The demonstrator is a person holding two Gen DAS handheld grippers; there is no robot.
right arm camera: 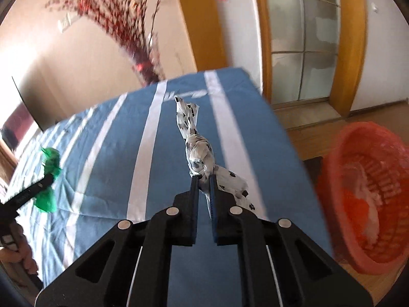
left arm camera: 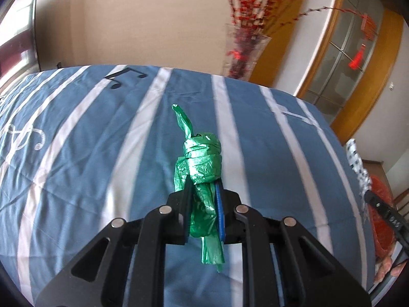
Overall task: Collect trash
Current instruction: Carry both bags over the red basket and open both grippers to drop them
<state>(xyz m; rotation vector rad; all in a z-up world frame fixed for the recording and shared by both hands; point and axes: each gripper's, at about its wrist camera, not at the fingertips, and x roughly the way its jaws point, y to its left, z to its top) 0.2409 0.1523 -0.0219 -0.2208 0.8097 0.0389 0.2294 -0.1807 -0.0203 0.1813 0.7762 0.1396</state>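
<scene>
My left gripper [left arm camera: 203, 188] is shut on a green plastic bag [left arm camera: 202, 163], knotted into a roll, and holds it above the blue striped bed [left arm camera: 76, 153]. The green bag also shows at the left of the right wrist view [right arm camera: 48, 176]. My right gripper [right arm camera: 203, 179] is shut on a white bag with black paw prints [right arm camera: 198, 153], twisted and knotted, held above the bed near its right edge. That white bag shows at the right edge of the left wrist view [left arm camera: 358, 163]. A red-orange plastic basket [right arm camera: 340, 225] with a white liner stands on the floor right of the bed.
A glass vase of red-berry branches [left arm camera: 242, 53] stands beyond the bed's far edge. A wood-framed glass door [right arm camera: 304, 43] is at the right. Wooden floor [right arm camera: 306, 117] lies between the bed and the door.
</scene>
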